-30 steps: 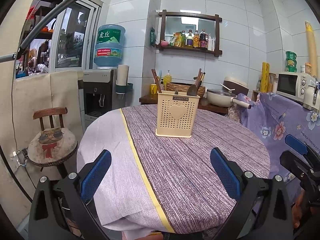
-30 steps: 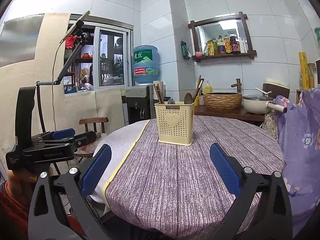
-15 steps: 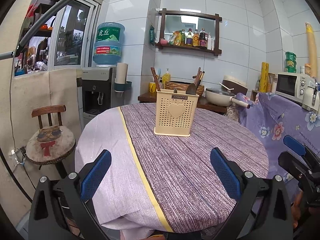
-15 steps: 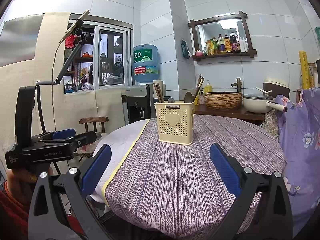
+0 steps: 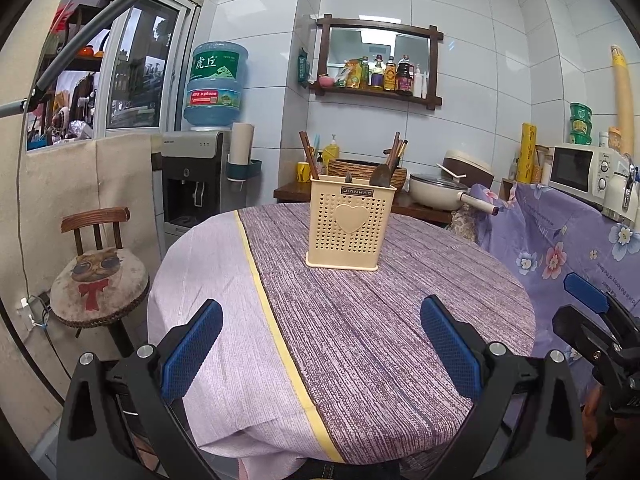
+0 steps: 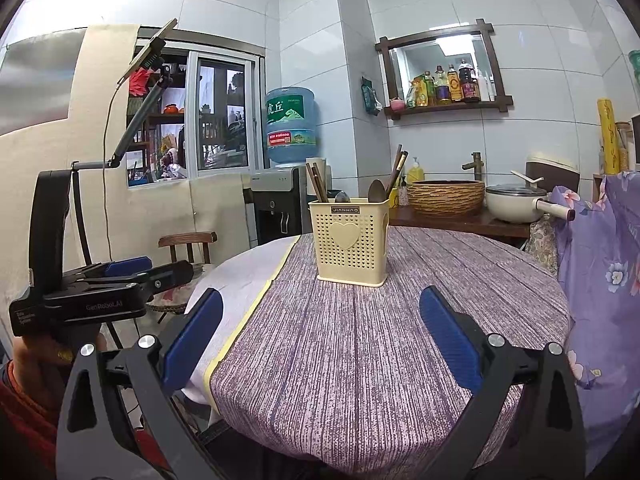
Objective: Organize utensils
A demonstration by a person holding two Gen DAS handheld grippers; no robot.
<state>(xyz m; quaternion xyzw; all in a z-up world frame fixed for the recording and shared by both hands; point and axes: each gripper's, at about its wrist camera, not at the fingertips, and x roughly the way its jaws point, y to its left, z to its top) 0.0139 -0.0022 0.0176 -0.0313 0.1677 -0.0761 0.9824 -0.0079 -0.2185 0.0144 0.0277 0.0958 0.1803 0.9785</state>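
Both claws spread wide, empty: left gripper, right gripper. Utensil holder upright mid-table, chopsticks and spoons inside.

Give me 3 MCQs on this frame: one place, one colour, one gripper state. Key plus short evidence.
1. Where does the utensil holder stand?
A. on the wooden chair
B. on the striped purple runner of the round table
C. on the counter beside the pan

2. What colour is the utensil holder?
A. cream
B. blue
C. black

3. How are the left gripper and right gripper?
A. both open, holding nothing
B. left shut on a spoon
C. both shut

Key: 1 B, it sits on the table right of the yellow stripe. 2 A, cream plastic with a heart panel. 3 A, blue pads are wide apart in both wrist views.
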